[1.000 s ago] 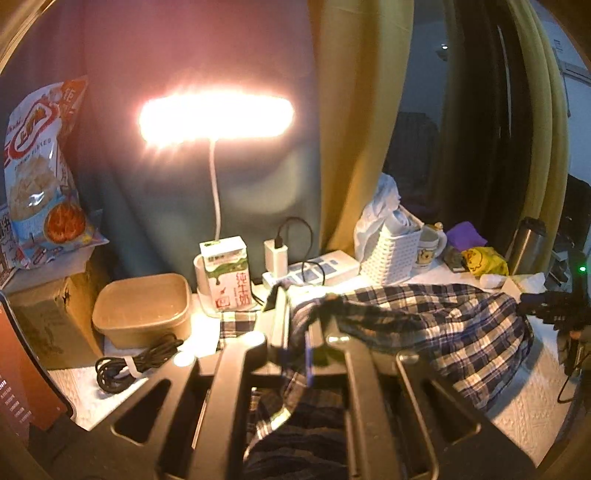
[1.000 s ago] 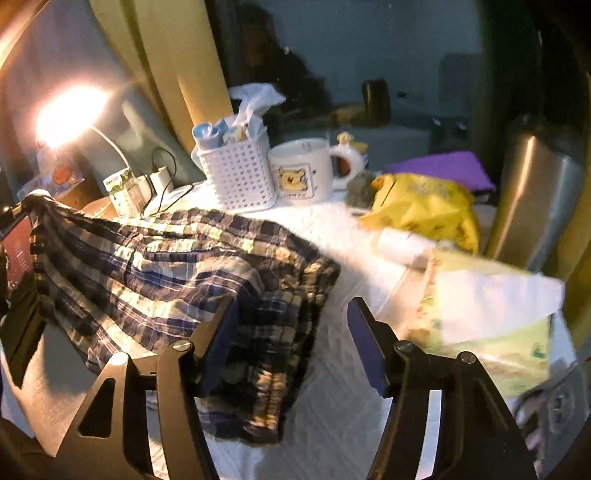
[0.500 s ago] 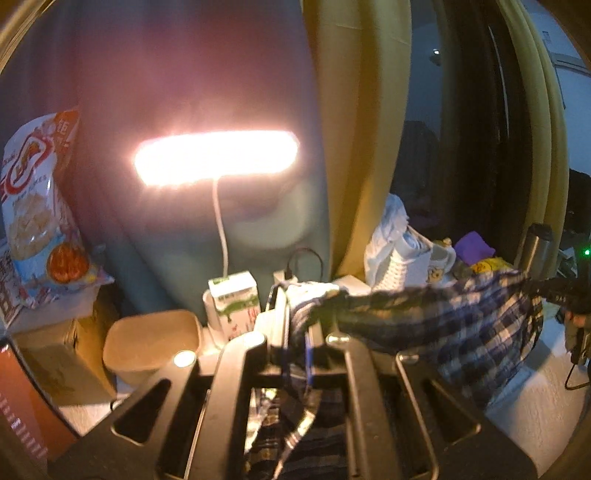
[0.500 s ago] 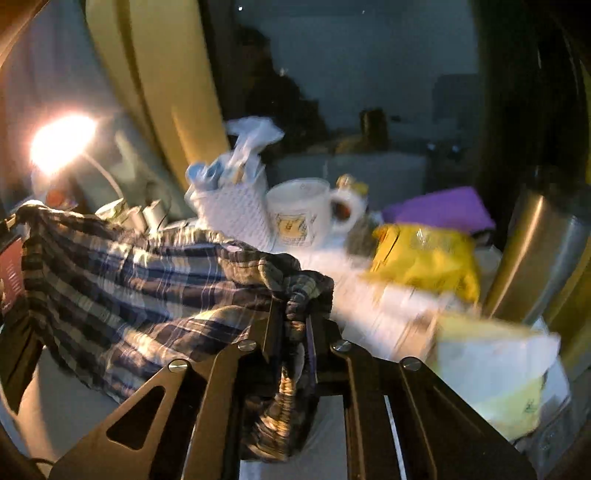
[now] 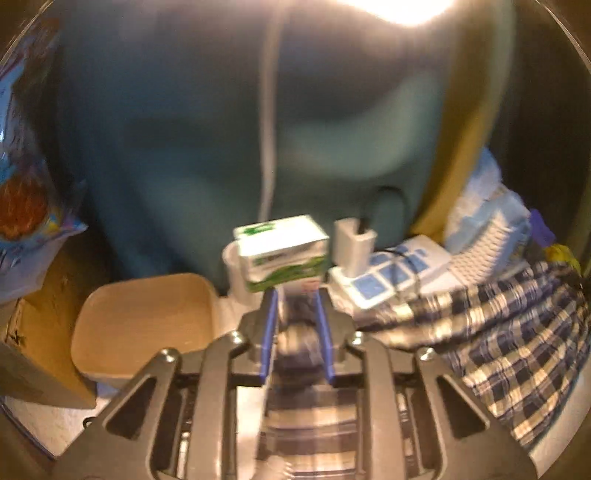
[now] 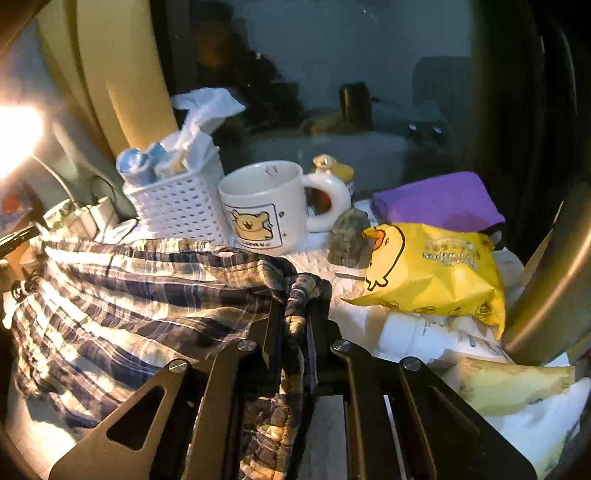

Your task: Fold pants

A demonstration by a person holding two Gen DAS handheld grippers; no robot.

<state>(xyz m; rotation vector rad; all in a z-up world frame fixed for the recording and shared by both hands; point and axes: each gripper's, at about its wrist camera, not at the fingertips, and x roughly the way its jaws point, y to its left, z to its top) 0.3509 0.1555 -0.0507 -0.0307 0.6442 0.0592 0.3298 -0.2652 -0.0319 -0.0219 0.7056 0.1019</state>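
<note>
Both grippers, left gripper (image 5: 295, 310) and right gripper (image 6: 293, 317), now clamp the plaid pants (image 6: 147, 295), lowered from mid-air toward the table, completing a fold.

Dim room, glaring lamp (image 5: 402, 9), motion blur

The mug (image 6: 264, 210) is set right of the basket (image 6: 177, 210); both are placed behind the pants (image 6: 147, 295) on the table (image 6: 314, 251).
</note>
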